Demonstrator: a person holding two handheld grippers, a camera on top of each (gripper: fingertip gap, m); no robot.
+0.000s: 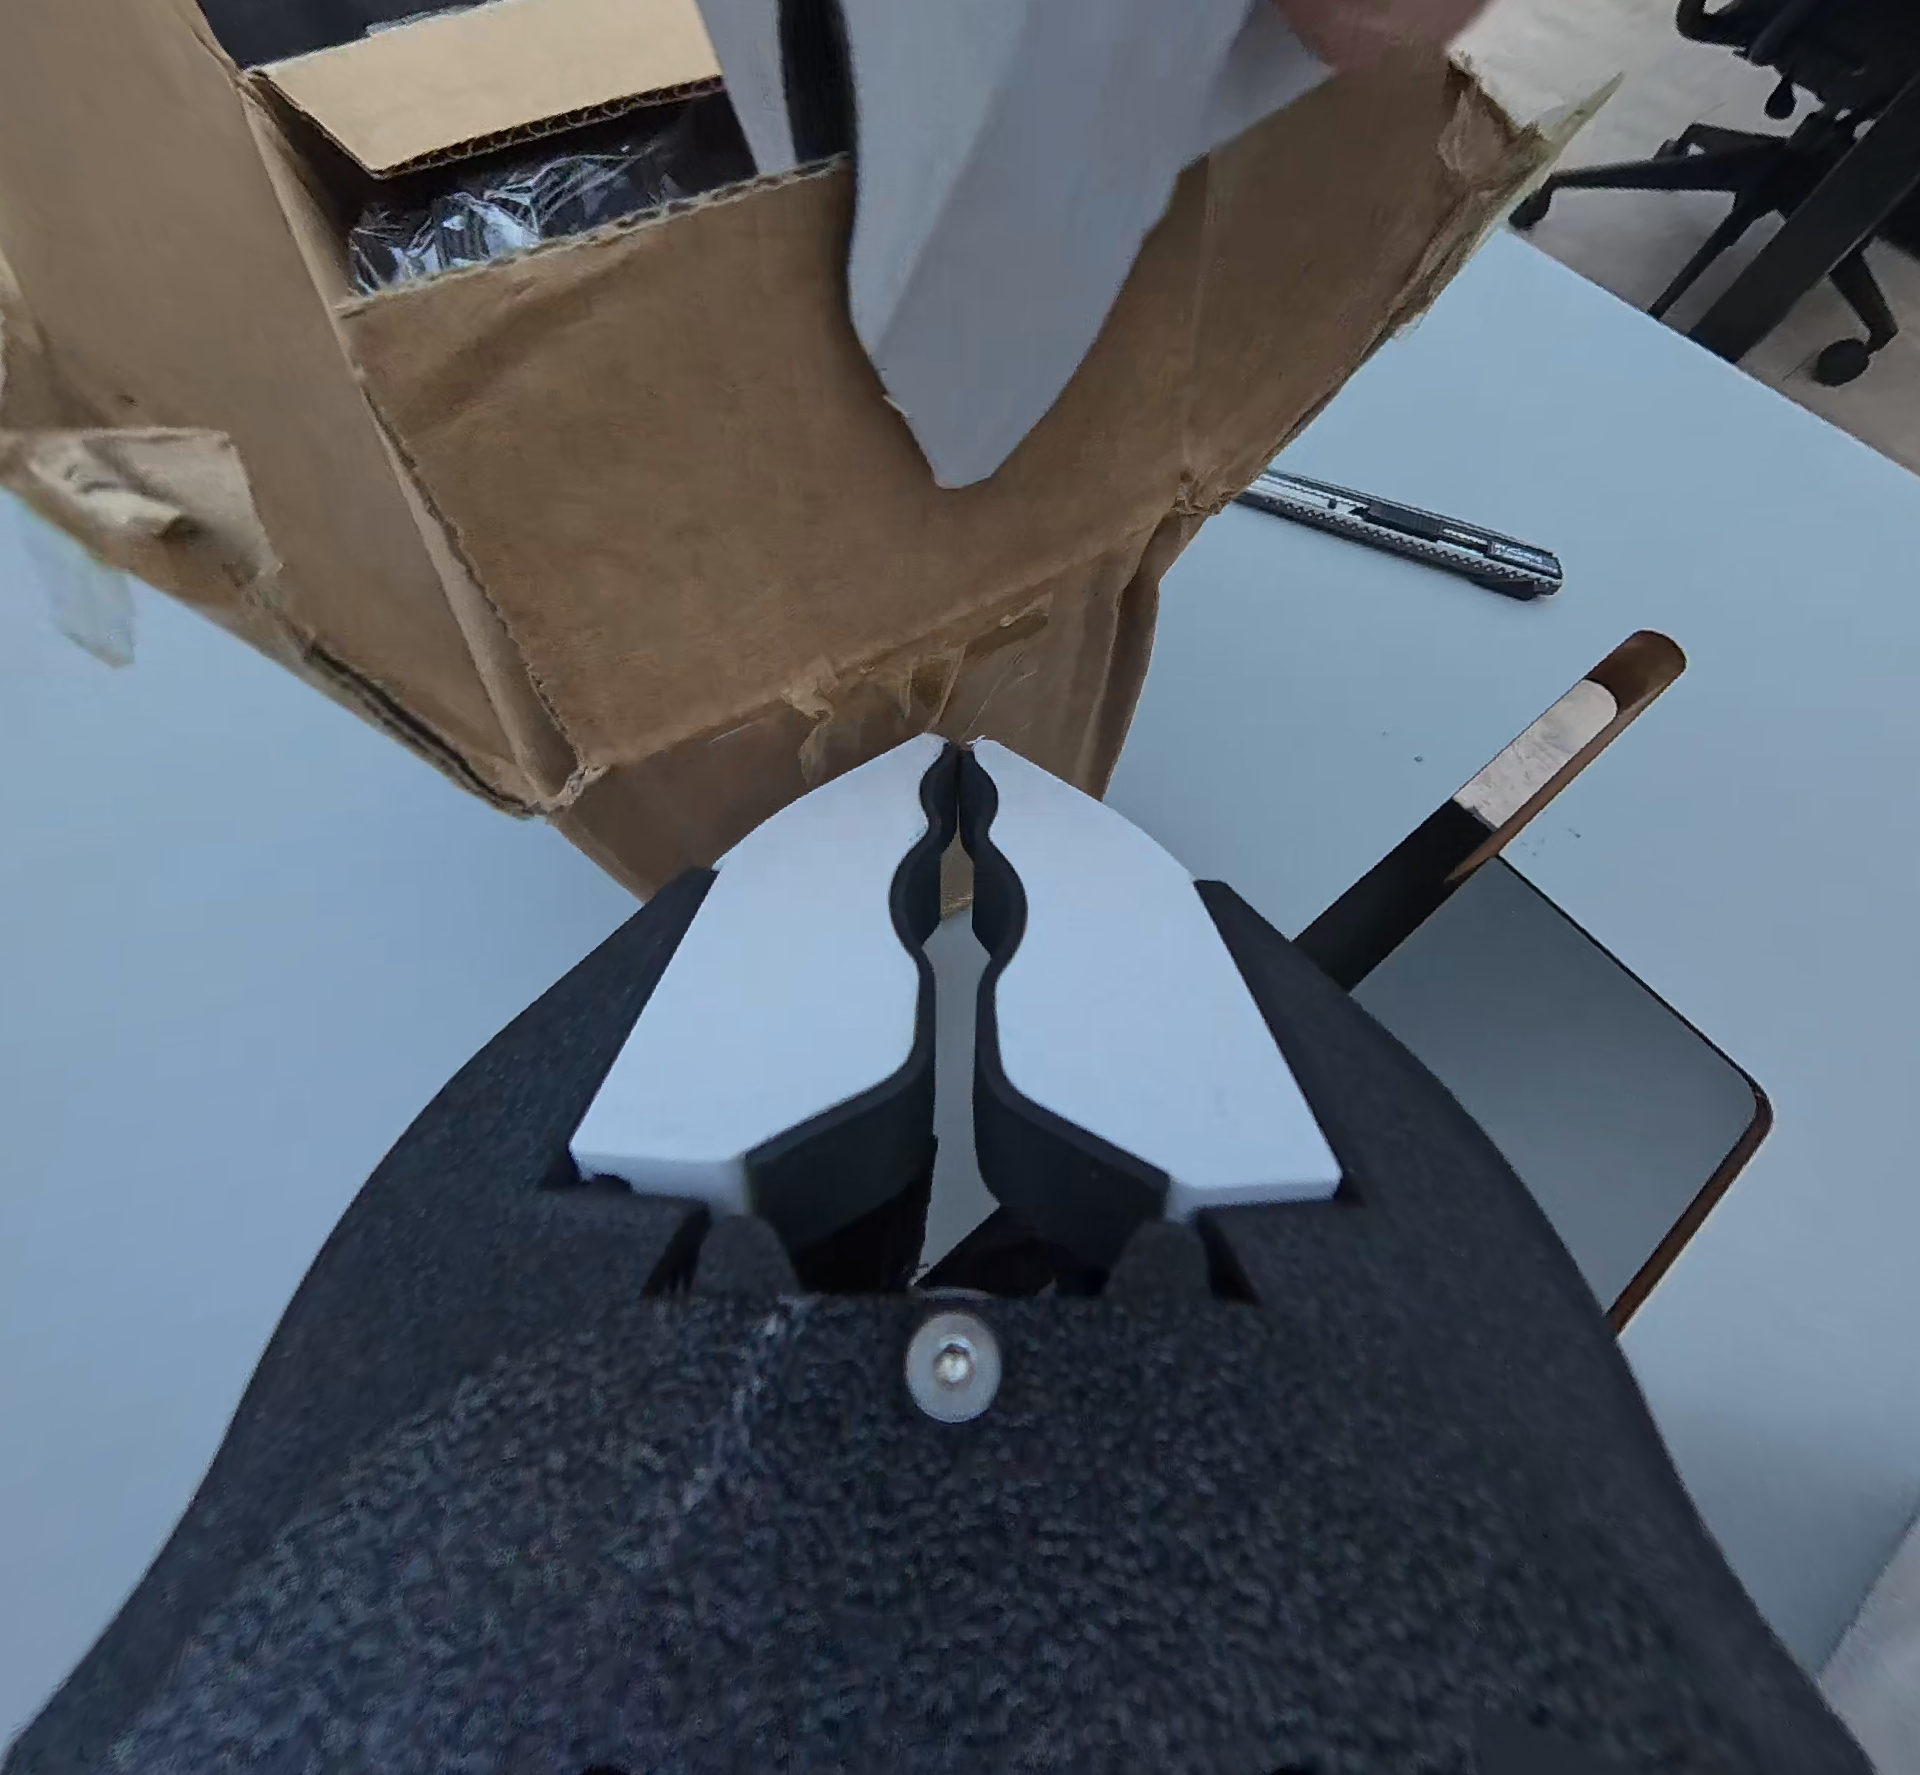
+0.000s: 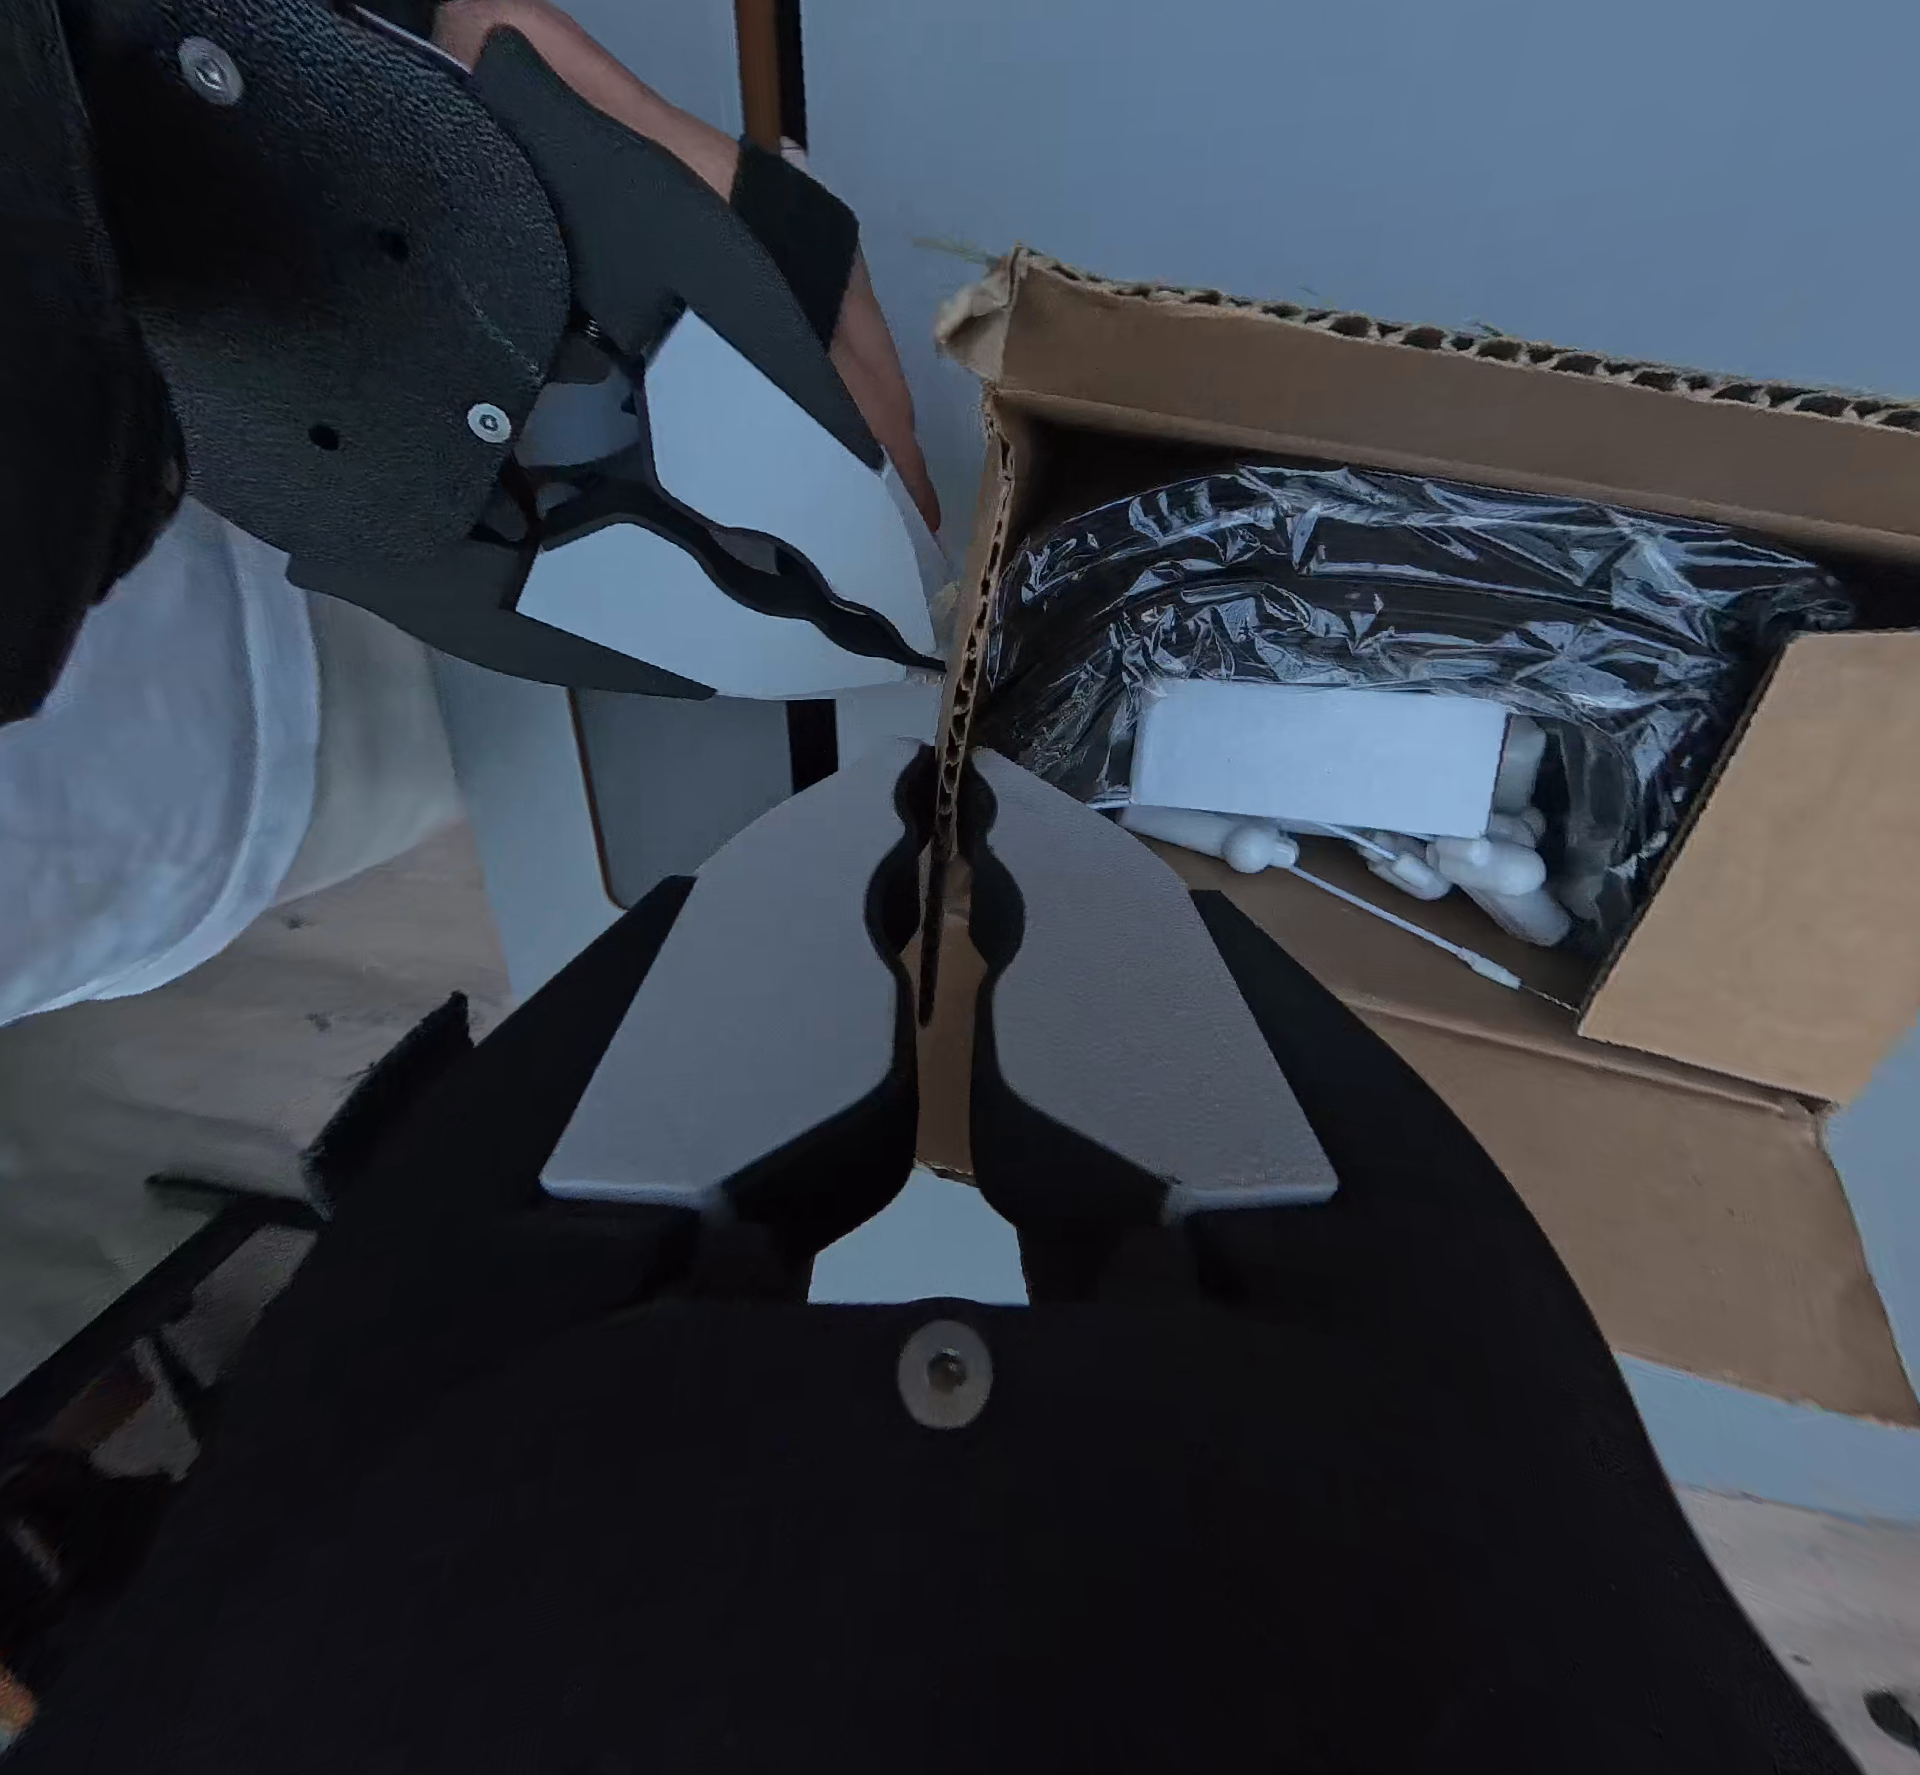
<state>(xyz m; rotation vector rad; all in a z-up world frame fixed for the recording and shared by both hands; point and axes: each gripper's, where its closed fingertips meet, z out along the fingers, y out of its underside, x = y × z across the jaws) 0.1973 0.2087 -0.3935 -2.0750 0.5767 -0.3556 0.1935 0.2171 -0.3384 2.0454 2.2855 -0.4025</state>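
Closest to my left lens, the left gripper has its jaws pressed together with their tips meeting at the torn tape and fibres on the lower edge of the cardboard box; whether they pinch a shred of that tape I cannot tell. From this side I see the box standing on the pale table, its near flap hanging down, and the white finger of the right gripper coming over that flap from above. Further right lie a utility knife on the table and, nearer me, a dark tablet with a black and copper stick beside it; an office chair stands on the floor beyond. I can read no brand or writing on any of these.

My right lens shows what the left one cannot. At its left the left gripper appears from outside, a hand in a fingerless black glove behind it, tips at the box's edge. In the middle the right gripper is closed on the corrugated edge of the flap, the board sandwiched between its pads. To the right the box is open, holding something black wrapped in clear plastic, a small white carton and white fittings below it
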